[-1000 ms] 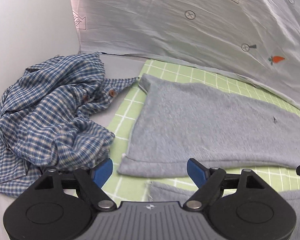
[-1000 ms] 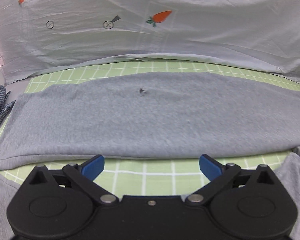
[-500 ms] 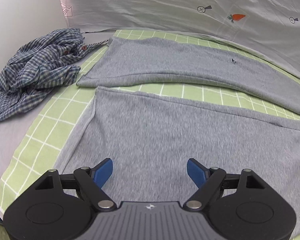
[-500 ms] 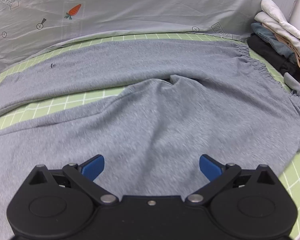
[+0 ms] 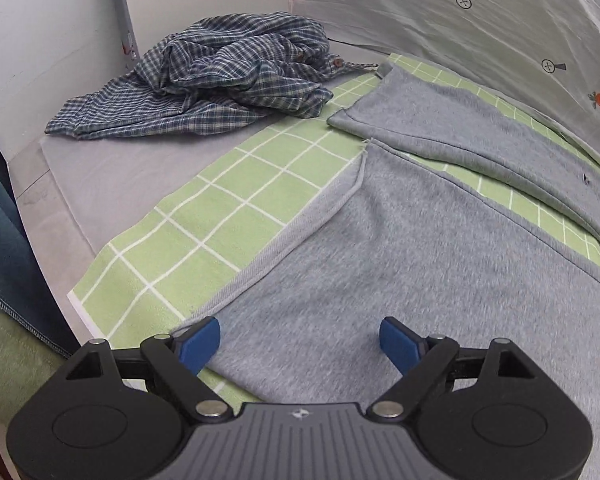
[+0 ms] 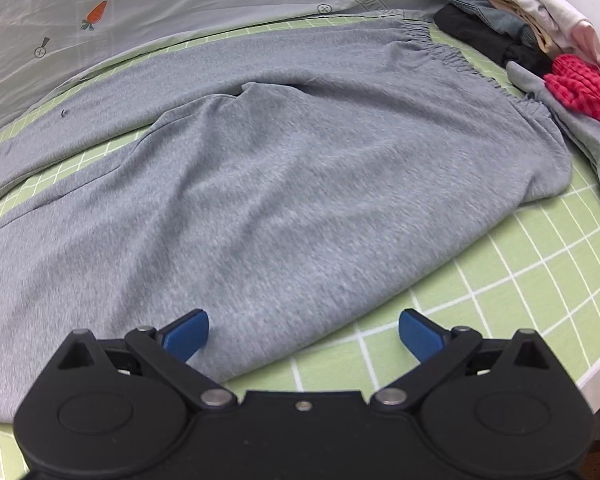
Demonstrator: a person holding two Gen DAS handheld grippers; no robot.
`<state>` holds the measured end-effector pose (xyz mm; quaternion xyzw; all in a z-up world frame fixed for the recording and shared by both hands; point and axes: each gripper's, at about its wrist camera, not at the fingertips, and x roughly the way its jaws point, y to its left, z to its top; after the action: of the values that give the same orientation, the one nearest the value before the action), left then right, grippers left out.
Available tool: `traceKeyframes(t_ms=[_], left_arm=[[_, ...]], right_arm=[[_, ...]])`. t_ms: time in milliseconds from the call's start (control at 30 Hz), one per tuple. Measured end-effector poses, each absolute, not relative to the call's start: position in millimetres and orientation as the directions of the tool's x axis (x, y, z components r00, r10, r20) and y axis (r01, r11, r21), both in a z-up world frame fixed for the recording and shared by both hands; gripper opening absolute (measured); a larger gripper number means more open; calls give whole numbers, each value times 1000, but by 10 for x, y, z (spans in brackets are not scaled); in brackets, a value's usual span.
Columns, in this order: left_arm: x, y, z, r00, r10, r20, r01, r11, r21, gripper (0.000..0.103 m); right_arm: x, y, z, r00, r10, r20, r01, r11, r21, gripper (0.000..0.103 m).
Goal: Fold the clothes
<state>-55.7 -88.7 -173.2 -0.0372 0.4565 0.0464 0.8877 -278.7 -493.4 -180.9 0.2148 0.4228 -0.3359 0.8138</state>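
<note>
Broadly, a pale grey sheet printed with small carrots and arrows rises as a backdrop behind the counter. Over the counter lies a green mat with a white grid, and spread flat across that mat are the grey sweatpants: both legs run toward the left, the near leg lying just beside the far one with a strip of mat showing between them, and the gathered waistband sits at the right end. A crumpled blue checked shirt lies in a heap on the bare counter, just off the mat's far-left corner and near the hem of the far leg. At the right end, touching the waistband side, is a pile of folded clothes with a red checked piece at its front. The left gripper hangs over the near leg's hem, jaws spread wide and holding nothing. The right gripper sits over the near edge of the seat, jaws likewise wide apart and empty
</note>
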Motion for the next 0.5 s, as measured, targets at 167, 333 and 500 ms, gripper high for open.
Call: traceKeyframes(t_ms=[167,333,500], left_arm=[[-788,-1087,-1689,576,25,-817,-130,990,-61,85],[-999,-1282,-1705,570,-18,-821,-138,983,-117,79],[-1157,-1405,-1739,568,-25,-823,-165,976,-144,76]], right_arm=[[-3046,-5283,-1827,468,-372,-802,763,628,155,103],[-3305,-5631,-1846,516,-383,-767,785,569,244,103],[-3473,-5961,-1863,547,-401,-734,799,512,315,103]])
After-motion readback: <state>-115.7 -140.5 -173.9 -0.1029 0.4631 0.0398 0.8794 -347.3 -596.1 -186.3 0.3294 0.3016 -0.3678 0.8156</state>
